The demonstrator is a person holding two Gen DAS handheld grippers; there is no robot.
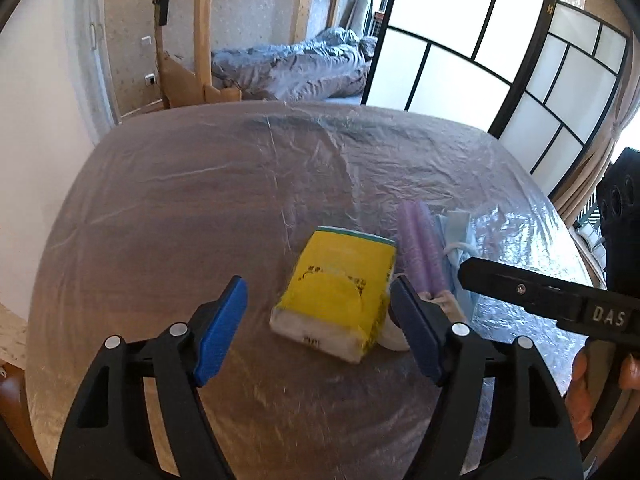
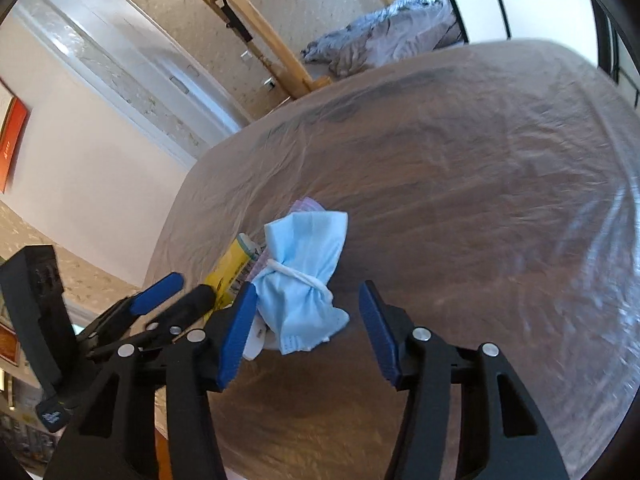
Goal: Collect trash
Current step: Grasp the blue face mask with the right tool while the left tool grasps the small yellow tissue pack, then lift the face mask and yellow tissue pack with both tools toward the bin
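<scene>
A yellow tissue pack [image 1: 336,292] lies on the film-covered table [image 1: 200,200]. My left gripper [image 1: 320,332] stands open around its near end: the right pad is at the pack's edge, the left pad well apart. Right of the pack lie a purple roll [image 1: 424,248] and a crumpled blue face mask [image 1: 456,240]. In the right wrist view the mask [image 2: 304,280], tied with its own ear loop, sits between the fingers of my open right gripper [image 2: 308,336]. The left pad is close against it and the right pad is clear. A white scrap [image 2: 256,340] shows under the mask.
The right gripper's black finger [image 1: 520,292] and the hand holding it [image 1: 580,392] reach in from the right. The left gripper [image 2: 156,294] crowds the right one. Beyond the table are a bed with a grey duvet [image 1: 296,64], a wooden bunk frame [image 1: 202,32] and black-framed sliding panels [image 1: 460,40].
</scene>
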